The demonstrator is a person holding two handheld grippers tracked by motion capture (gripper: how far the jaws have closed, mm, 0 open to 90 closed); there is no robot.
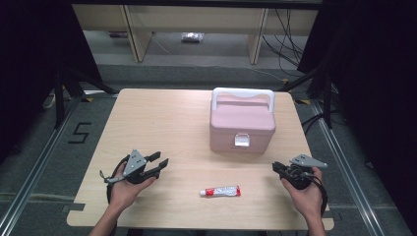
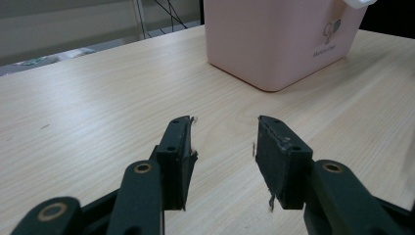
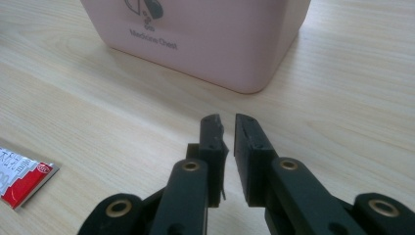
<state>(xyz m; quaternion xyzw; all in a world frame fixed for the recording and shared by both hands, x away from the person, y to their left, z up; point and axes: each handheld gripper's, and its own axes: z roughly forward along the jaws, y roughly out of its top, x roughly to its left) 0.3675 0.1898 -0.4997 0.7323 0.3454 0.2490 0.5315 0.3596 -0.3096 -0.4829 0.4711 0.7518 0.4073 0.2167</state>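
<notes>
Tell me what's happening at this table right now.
A person holds a gripper in each hand near the table's front edge. The left gripper is open and empty; the right gripper has its jaws nearly together with nothing between them. A red-and-white tube lies untouched between the hands, and a closed pink medicine chest stands behind it.

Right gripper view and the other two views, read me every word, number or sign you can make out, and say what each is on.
"Medicine Chest": side of the pink plastic box with white handle, under a small pictogram.
"5": black tape on the grey floor left of the wooden table.
Print on the red and white tube: too small to read.
</notes>
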